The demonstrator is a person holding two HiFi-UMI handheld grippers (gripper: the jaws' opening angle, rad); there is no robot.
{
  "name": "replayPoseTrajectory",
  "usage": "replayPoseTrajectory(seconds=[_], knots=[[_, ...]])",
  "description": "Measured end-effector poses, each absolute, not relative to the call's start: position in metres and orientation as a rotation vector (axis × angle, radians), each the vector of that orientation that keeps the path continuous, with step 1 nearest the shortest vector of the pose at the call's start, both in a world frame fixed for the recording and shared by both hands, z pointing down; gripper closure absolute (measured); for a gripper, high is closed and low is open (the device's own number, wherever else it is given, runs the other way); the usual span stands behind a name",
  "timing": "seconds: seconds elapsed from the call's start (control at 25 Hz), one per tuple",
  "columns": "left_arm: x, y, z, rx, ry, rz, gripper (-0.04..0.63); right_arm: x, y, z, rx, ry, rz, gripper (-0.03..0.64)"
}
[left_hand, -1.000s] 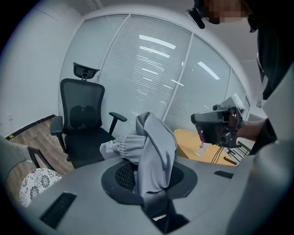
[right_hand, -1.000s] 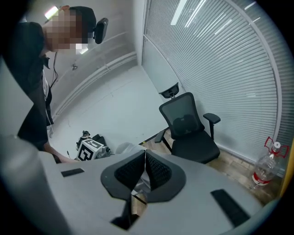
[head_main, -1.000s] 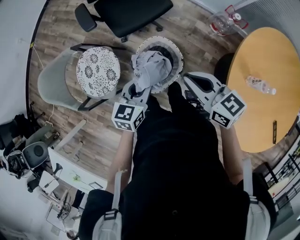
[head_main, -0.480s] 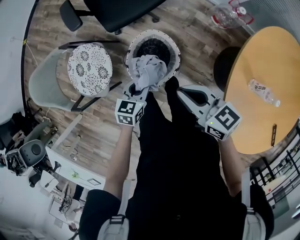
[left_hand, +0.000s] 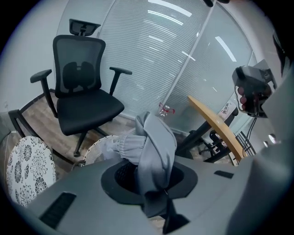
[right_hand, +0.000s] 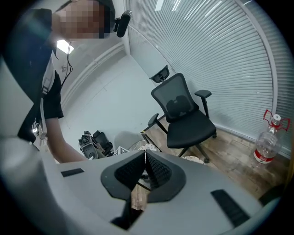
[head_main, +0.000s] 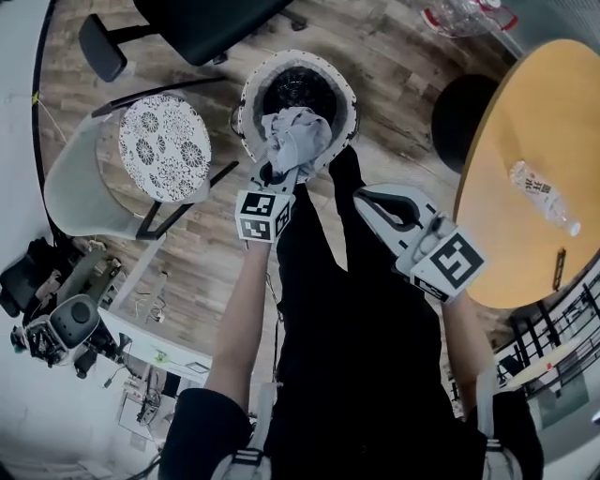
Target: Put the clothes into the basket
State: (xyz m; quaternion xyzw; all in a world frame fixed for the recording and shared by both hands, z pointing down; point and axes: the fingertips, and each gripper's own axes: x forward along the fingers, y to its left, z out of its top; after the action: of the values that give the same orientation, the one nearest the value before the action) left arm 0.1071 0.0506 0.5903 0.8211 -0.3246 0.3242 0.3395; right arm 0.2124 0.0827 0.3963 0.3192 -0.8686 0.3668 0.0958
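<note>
A white woven basket [head_main: 251,86] with a dark inside stands on the wood floor ahead of the person's legs. A bunched grey garment [head_main: 300,139] hangs over the basket's near rim, and my left gripper [head_main: 274,172] is shut on it. In the left gripper view the grey garment [left_hand: 154,137] fills the space between the jaws of the left gripper [left_hand: 152,182], with the basket rim [left_hand: 94,149] just behind. My right gripper [head_main: 361,194] hovers to the right of the basket. In the right gripper view the right gripper [right_hand: 145,158] is shut with nothing in it.
A black office chair [head_main: 202,23] stands beyond the basket. A grey chair with a patterned cushion [head_main: 169,145] is at the left. A round wooden table [head_main: 539,159] carries a bottle [head_main: 544,197] at the right. Camera gear [head_main: 56,328] lies on the floor at the lower left.
My left gripper has sunk with the grey garment, which now hangs lower at the basket's near rim. The right gripper has dropped a little too.
</note>
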Motion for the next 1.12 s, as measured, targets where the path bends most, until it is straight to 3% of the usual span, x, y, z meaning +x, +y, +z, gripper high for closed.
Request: replayPoseTrajectory(seconds=[1.12], knots=[[0.126,0.059,0.821,1.961,-0.617,1.202,0.497,0.221,0.051,0.520,1.062,-2.444,1.245,0.600]])
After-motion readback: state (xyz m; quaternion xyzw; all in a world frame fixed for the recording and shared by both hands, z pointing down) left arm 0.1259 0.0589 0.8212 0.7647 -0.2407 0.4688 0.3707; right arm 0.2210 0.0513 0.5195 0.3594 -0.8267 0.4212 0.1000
